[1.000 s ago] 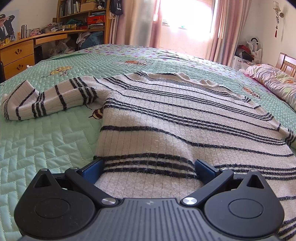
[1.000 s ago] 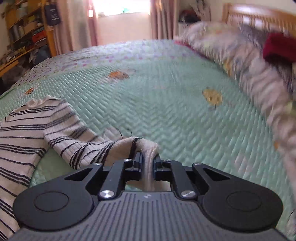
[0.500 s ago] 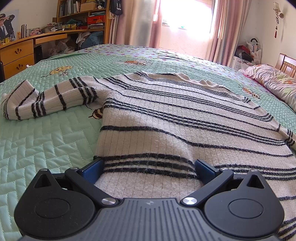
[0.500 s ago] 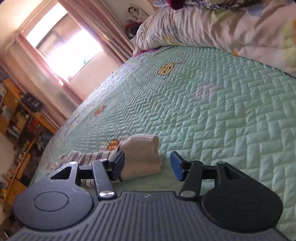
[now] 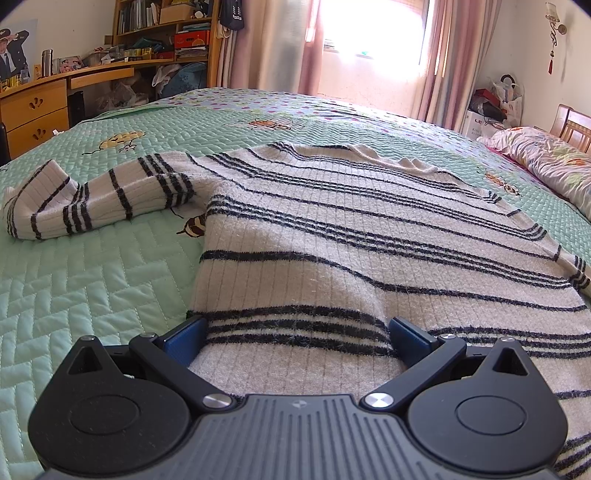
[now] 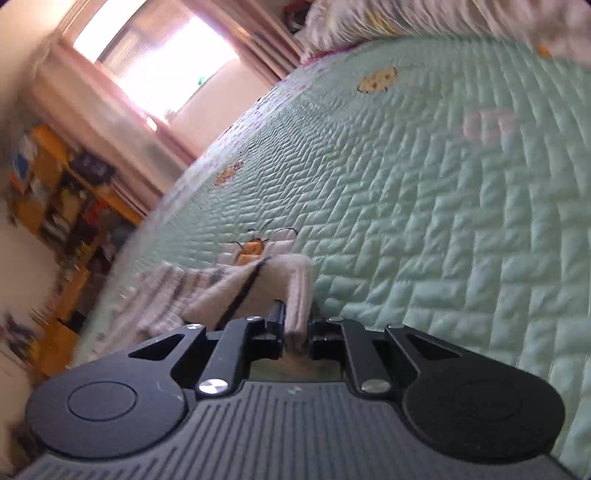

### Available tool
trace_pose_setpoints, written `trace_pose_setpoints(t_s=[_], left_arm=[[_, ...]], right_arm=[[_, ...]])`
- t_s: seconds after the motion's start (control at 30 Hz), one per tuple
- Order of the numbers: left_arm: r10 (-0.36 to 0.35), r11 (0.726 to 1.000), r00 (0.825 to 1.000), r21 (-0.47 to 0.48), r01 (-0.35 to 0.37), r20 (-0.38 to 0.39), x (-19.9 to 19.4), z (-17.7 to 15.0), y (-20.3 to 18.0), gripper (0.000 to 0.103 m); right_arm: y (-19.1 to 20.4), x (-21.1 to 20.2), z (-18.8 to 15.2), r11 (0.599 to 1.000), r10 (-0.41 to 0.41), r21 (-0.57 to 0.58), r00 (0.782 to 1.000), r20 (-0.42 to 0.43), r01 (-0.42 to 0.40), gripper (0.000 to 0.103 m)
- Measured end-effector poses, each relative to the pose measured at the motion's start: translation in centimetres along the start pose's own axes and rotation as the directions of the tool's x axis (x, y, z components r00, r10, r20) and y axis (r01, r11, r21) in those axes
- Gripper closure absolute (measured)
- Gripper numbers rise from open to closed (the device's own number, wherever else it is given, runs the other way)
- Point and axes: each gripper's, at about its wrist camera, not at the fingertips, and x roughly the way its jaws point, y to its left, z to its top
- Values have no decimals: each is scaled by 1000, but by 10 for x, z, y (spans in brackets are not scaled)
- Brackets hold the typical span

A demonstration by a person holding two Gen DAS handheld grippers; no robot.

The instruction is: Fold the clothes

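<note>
A white knitted sweater (image 5: 332,240) with dark stripes lies spread flat on the green quilted bedspread (image 5: 92,295). Its one sleeve (image 5: 92,199) is folded back at the left. My left gripper (image 5: 295,328) stands open low over the hem, with the fabric lying between its wide blue fingers. In the right wrist view my right gripper (image 6: 296,317) is rolled to one side, and its jaws are closing tight on the cuff of the other sleeve (image 6: 295,280). That sleeve trails off to the left over the bedspread (image 6: 443,203). The picture there is blurred.
A flowered duvet (image 5: 546,162) lies along the bed's right side before a wooden headboard (image 5: 572,125). A wooden desk (image 5: 37,107) and a bookshelf (image 5: 166,33) stand beyond the bed at the left. Pink curtains (image 5: 280,44) frame a bright window.
The right gripper let the cuff go, rolled and sank toward the bed, then shut on the cuff again. The left gripper and the sweater's body have not moved.
</note>
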Motion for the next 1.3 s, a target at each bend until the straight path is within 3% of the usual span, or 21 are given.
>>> trace_pose_setpoints(t_s=[0.13, 0.2, 0.27, 0.33, 0.4, 0.43, 0.5, 0.6, 0.67, 0.73, 0.77, 0.8, 0.83, 0.93, 1.0, 1.07, 1.1, 1.13, 1.23, 1.3], left_arm=[[0, 1000, 1000, 0, 0, 0, 0, 0, 0, 0], [0, 1000, 1000, 0, 0, 0, 0, 0, 0, 0], [-1, 1000, 1000, -1, 1, 1, 0, 0, 1, 0], [-1, 1000, 1000, -1, 1, 1, 0, 0, 1, 0], [-2, 1000, 1000, -2, 2, 1, 0, 0, 1, 0], [-1, 1000, 1000, -2, 1, 2, 0, 0, 1, 0], [-1, 1000, 1000, -2, 1, 2, 0, 0, 1, 0], [-1, 1000, 1000, -2, 1, 2, 0, 0, 1, 0], [-1, 1000, 1000, -2, 1, 2, 0, 0, 1, 0], [-1, 1000, 1000, -2, 1, 2, 0, 0, 1, 0], [-2, 1000, 1000, -2, 2, 2, 0, 0, 1, 0], [-3, 1000, 1000, -3, 3, 3, 0, 0, 1, 0], [-3, 1000, 1000, -4, 3, 3, 0, 0, 1, 0], [-7, 1000, 1000, -7, 7, 5, 0, 0, 1, 0], [-6, 1000, 1000, -8, 6, 6, -1, 0, 1, 0], [-3, 1000, 1000, -5, 3, 6, -1, 0, 0, 0], [-4, 1000, 1000, -6, 4, 7, -1, 0, 0, 0], [-4, 1000, 1000, -7, 4, 8, -1, 0, 1, 0], [-8, 1000, 1000, -11, 8, 10, -2, -1, 2, 0], [-11, 1000, 1000, -14, 11, 12, -2, -1, 2, 0]], right_arm=[[-12, -40, 3, 960, 148, 232, 987, 66, -160, 90], [-18, -56, 3, 961, 107, 251, 992, 65, -120, 90], [-22, -60, 5, 979, -74, 191, 997, 29, 67, 87], [-25, -62, 3, 960, -267, 93, 963, 25, 264, 89], [-21, -73, -2, 960, -275, 90, 957, 95, 267, 85], [-14, -77, -7, 965, -260, 76, 956, 134, 252, 84], [7, -72, -13, 988, -153, -2, 976, 154, 155, 82], [35, -43, -18, 999, 14, -39, 998, 64, -11, 64], [39, -21, -22, 997, 74, 6, 997, 29, -75, 51], [25, -6, -25, 993, 81, 85, 997, 12, -81, 51], [11, -1, -24, 991, 16, 135, 1000, 4, -16, 55], [0, -1, -27, 986, -40, 161, 999, 13, 38, 70], [-12, -6, -30, 978, -90, 191, 995, 33, 82, 103], [-14, -31, -39, 965, -185, 209, 976, 116, 158, 103], [6, -39, -46, 966, -236, 140, 960, 148, 216, 94], [34, -35, -53, 975, -221, 46, 963, 156, 216, 61], [49, -30, -56, 982, -186, 2, 971, 148, 188, 55], [64, -20, -60, 989, -136, -41, 983, 122, 142, 50], [107, 17, -66, 993, 15, -116, 1000, 26, -12, 50], [121, 43, -65, 992, 114, -50, 993, -5, -114, 50]])
